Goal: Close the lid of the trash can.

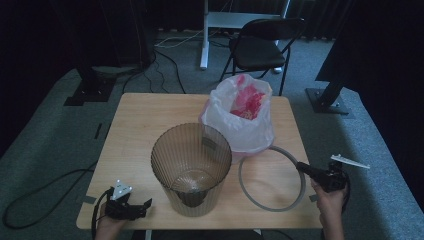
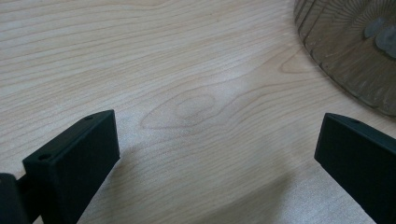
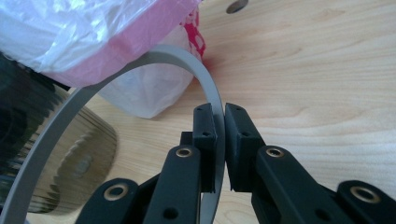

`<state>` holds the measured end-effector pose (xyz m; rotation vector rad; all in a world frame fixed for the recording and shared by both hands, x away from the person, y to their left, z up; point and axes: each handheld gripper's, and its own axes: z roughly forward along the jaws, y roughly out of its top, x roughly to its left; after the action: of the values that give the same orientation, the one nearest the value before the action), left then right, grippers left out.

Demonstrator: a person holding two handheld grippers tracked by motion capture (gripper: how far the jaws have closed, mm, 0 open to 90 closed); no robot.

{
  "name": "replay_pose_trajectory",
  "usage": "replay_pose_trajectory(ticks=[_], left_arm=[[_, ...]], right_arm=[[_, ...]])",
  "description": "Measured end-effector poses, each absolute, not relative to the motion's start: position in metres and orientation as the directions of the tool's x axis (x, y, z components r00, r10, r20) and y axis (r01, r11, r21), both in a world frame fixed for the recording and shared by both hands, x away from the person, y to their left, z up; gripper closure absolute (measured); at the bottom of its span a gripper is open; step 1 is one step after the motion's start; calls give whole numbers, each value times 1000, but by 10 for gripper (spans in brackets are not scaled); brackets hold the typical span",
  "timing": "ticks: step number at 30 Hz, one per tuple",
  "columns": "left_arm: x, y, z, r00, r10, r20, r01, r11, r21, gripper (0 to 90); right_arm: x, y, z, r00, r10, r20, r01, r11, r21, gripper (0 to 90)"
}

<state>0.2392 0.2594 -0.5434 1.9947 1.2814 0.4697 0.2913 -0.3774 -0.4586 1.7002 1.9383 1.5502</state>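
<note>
Grey ring [image 3: 140, 65], clamped between right gripper [image 3: 219, 135] fingers [image 3: 239, 140]

A black folding chair [image 1: 260, 47] stands on the grey carpet [image 1: 55, 125] at 12 o'clock from the wooden table [image 1: 145, 120]. A white desk leg [image 1: 204, 35] stands at 11 o'clock from the chair. Black cables [image 1: 160, 65] lie on the carpet at 9 o'clock from the chair.

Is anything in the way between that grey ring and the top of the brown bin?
Nothing visible blocks it. The right gripper is shut on the grey ring, beside the ribbed bin. The white bag presses close behind the ring and might brush it.
</note>
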Motion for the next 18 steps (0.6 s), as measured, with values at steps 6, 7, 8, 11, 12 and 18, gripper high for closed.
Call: replay_pose_trajectory(ticks=[6, 7, 8, 11, 12, 18], left_arm=[[239, 259, -543, 441, 895, -72, 637, -255, 728, 0], [239, 259, -544, 441, 895, -74, 637, -253, 728, 0], [239, 259, -544, 440, 895, -75, 636, -252, 729, 0], [239, 259, -544, 439, 895, -76, 637, -250, 729, 0], [239, 259, -544, 441, 894, -72, 638, -257, 726, 0], [239, 259, -543, 442, 894, -72, 637, -256, 727, 0]], right_arm=[[290, -380, -446, -382, 774, 504, 630, -181, 755, 839], [289, -380, -444, -383, 774, 504, 625, -184, 759, 839], [288, -380, -441, -387, 773, 503, 622, -184, 761, 839], [285, -381, -433, -405, 765, 501, 601, -190, 776, 839], [284, -381, -431, -409, 759, 507, 595, -200, 779, 839], [277, -377, -411, -468, 726, 504, 553, -205, 807, 839]])
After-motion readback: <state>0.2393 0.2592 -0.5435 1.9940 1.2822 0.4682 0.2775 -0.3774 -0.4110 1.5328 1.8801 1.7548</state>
